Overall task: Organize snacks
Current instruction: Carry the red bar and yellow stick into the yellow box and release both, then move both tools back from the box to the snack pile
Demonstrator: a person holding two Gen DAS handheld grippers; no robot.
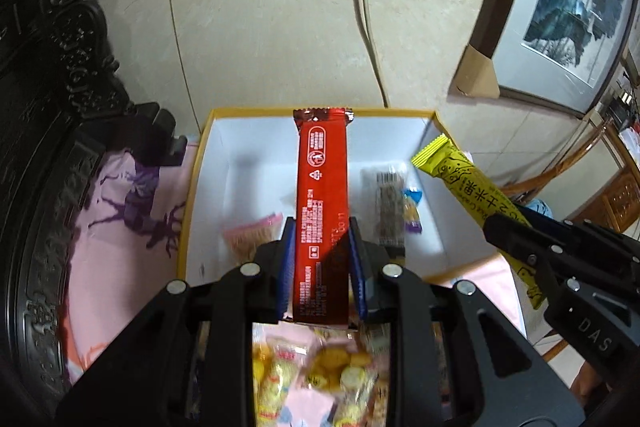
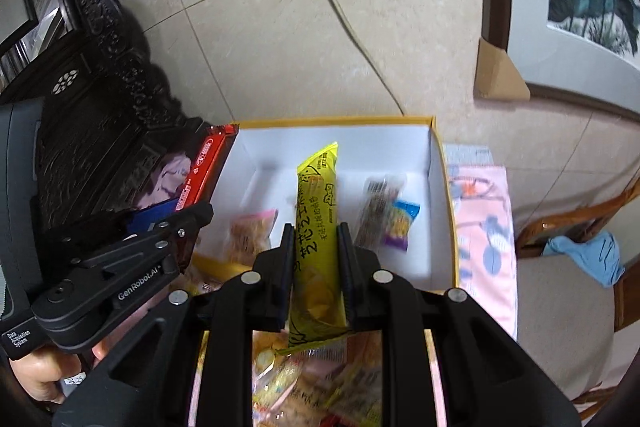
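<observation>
My left gripper [image 1: 322,227] is shut on a long red snack bar [image 1: 322,187] that sticks out forward over the white box with a yellow rim [image 1: 248,147]. My right gripper [image 2: 314,233] is shut on a long yellow snack stick [image 2: 318,195], also held above that box [image 2: 438,195]. Each gripper shows in the other's view: the right one with the yellow stick [image 1: 460,179] at the right, the left one with the red bar [image 2: 206,163] at the left. Inside the box lie a pink packet [image 1: 252,235], a dark striped packet [image 1: 390,207] and a small blue-purple packet [image 2: 400,225].
A heap of loose yellow and pink snack packets [image 1: 320,375] lies below the grippers, in front of the box. A pink patterned cloth [image 1: 120,227] covers the surface. Dark carved furniture [image 1: 48,107] stands at the left; a framed picture [image 1: 560,7] leans against the wall at the right. A grey cable [image 2: 352,27] runs down the tiled wall.
</observation>
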